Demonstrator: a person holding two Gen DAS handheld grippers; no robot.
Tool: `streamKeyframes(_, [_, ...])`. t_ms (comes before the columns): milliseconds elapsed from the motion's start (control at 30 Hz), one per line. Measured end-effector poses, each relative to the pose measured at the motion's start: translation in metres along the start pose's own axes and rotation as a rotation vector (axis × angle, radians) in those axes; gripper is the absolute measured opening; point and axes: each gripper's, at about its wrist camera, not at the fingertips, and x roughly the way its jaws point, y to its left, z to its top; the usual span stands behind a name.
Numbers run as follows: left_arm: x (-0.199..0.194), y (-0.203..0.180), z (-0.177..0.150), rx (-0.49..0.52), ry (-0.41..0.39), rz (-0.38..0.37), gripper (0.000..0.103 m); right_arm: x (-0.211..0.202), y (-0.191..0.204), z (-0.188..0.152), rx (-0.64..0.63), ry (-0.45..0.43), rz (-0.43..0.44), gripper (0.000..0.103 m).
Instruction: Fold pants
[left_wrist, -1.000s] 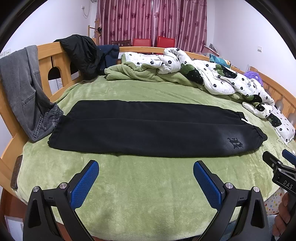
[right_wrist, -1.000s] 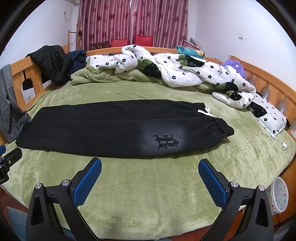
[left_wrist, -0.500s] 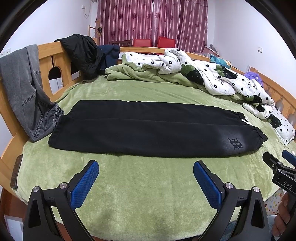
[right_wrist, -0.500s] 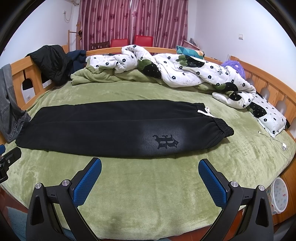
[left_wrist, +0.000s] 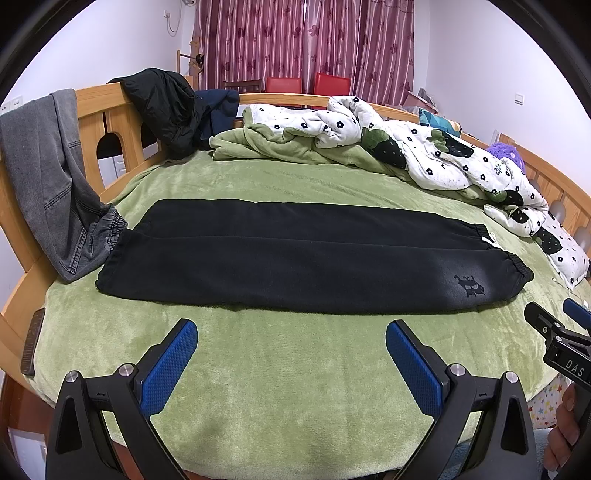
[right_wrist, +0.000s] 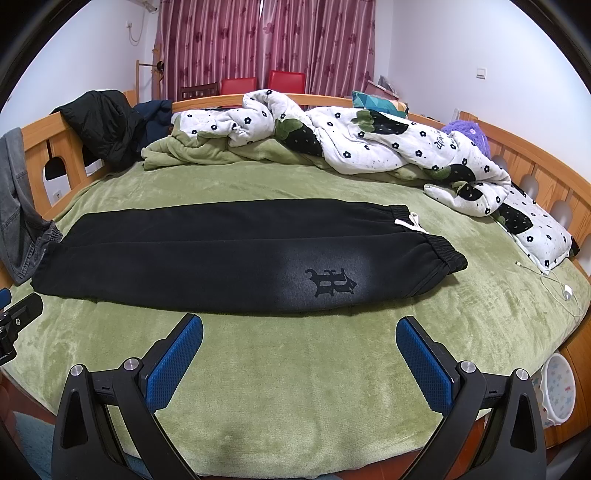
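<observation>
**Pants laid flat, both hand-held grippers poised**

Your black pants (left_wrist: 295, 254) lie lengthwise across the green bed (left_wrist: 288, 376), legs stacked, ready for a crosswise fold. Your left hand-held gripper (left_wrist: 290, 354) and right hand-held gripper (right_wrist: 299, 350) hover wide and empty near the bed's front edge.

no visible change, nothing moved

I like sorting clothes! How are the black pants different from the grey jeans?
The black pants lie flat along the green bed; the grey jeans hang over the wooden bed rail. The pants are soft-looking with a printed logo; the jeans are stitched denim. Both have elastic gathers.
</observation>
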Motion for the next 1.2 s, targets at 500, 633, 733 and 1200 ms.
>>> streamKeyframes(500, [-0.005,0.0,0.005,-0.02,-0.018,-0.008,0.103,0.002,-0.005,0.007,0.006,0.03,0.03,0.102])
streamKeyframes(633, [0.001,-0.002,0.01,-0.042,-0.017,-0.035,0.103,-0.001,-0.002,0.01,0.02,0.004,0.056,0.102])
streamKeyframes(733, [0.007,-0.002,0.015,-0.064,-0.012,-0.044,0.103,0.003,0.0,0.015,0.027,-0.003,0.057,0.102])
streamKeyframes(1200, [0.087,0.086,0.057,-0.128,0.031,0.014,0.099,0.071,-0.047,0.07,-0.079,-0.041,0.065,0.102])
